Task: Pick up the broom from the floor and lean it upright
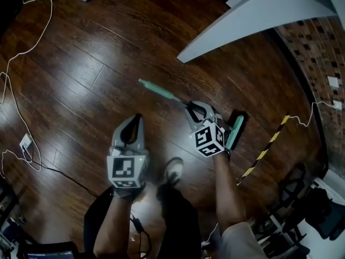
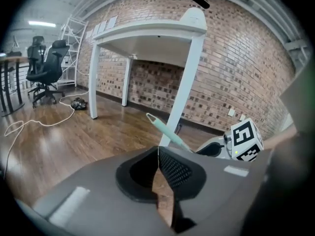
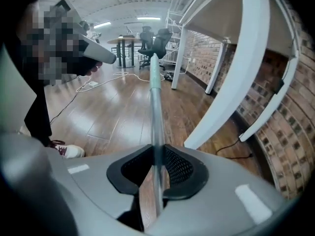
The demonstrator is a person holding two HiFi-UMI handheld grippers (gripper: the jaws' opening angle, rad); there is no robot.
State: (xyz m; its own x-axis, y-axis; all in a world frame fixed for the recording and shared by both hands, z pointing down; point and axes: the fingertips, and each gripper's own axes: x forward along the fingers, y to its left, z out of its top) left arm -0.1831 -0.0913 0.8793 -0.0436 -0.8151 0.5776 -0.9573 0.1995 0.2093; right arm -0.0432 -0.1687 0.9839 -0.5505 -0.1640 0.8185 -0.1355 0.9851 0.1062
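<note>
Head view: looking down at a dark wood floor (image 1: 81,63), a gripper in each hand, and a white shoe (image 1: 173,171) poking out between the arms.
Right gripper (image 1: 193,109): pads clamped on the shaft of the broom (image 1: 161,93). In the right gripper view the shaft (image 3: 155,112) runs straight out between the pads and away over the floor.
Broom: held at a slant, with the teal handle end out to the upper left and the brush head (image 1: 236,129) at the lower right, just beside the right gripper's marker cube. Can't tell if the bristles touch the floor.
Left gripper (image 1: 137,117): jaw tips pressed together with nothing between them, off to the left of the broom and not touching it.
Left gripper view: the broom's teal end (image 2: 165,129) shows past the closed tips, in front of a white table leg (image 2: 189,77).
Around: white table (image 1: 259,9) upper right, brick wall (image 1: 318,53) on the right, white cable (image 1: 16,107) looped on the left, yellow-black striped strip (image 1: 264,152) near the brush head.
</note>
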